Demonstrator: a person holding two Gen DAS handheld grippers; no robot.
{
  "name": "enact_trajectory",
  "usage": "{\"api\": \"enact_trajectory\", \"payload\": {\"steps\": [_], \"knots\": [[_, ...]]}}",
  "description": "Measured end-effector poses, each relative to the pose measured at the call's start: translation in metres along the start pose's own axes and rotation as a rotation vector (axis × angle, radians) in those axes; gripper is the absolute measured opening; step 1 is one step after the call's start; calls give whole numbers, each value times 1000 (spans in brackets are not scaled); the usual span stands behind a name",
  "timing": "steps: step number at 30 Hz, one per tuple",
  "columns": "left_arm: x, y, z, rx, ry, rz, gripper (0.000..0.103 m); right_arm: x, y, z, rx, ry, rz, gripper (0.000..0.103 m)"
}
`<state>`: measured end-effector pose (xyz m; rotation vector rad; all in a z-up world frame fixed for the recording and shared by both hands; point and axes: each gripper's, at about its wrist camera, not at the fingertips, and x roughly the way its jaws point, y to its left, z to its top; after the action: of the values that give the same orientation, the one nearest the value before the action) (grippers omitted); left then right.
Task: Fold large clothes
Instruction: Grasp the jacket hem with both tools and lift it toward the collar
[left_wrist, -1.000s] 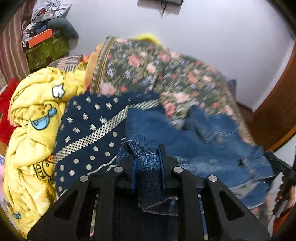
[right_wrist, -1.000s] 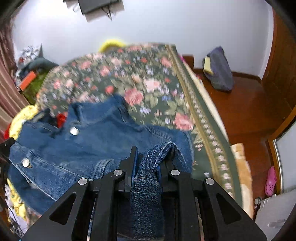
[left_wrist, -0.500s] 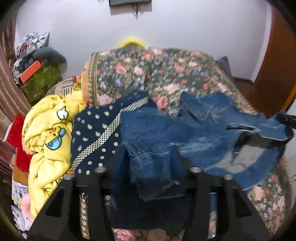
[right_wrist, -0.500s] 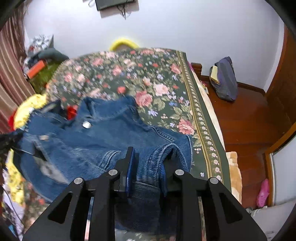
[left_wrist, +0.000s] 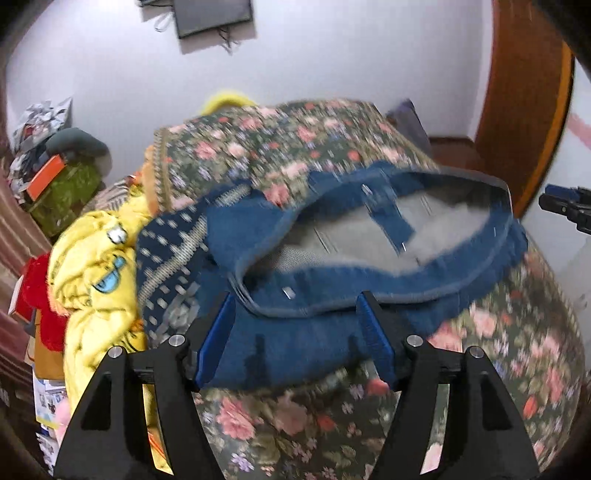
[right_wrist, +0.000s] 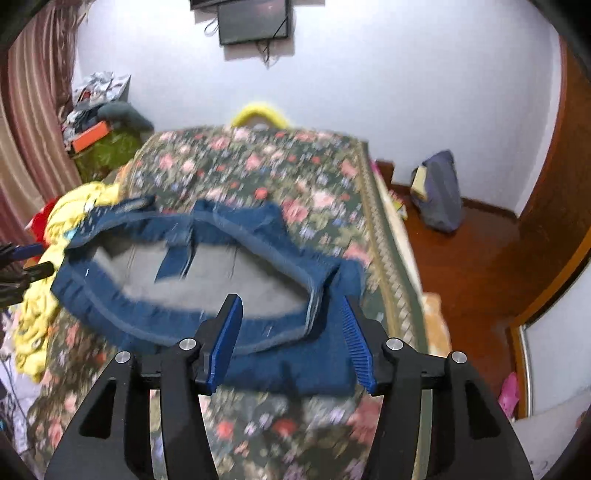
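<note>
Denim jacket (left_wrist: 303, 332) lies crosswise on the bed, both tools (left (left_wrist: 297, 339), right (right_wrist: 291, 343)) opening, gripping nothing.

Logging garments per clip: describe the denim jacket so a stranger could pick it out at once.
Start at the bed with the floral bedspread. On its near half lies the denim jacket, spread open so its grey lining faces up. Unlike the yellow cartoon blanket and dotted navy cloth beside it, it is plain blue with metal buttons.
</note>
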<state>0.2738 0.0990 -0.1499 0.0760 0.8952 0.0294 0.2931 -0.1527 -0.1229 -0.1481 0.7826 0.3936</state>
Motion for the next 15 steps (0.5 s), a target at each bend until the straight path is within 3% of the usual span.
{"api": "enact_trajectory", "payload": {"steps": [8,13,15], "knots": [[53,-29,-19,34,96,-28,67,45,40,-47,-81,148,30,51],[78,-19,-3,-15,77,17,67,81,55,-49,-98,207,56,51],[85,-9,12,-40,59,41,67,98,62,-35,-118,216,65,51]]}}
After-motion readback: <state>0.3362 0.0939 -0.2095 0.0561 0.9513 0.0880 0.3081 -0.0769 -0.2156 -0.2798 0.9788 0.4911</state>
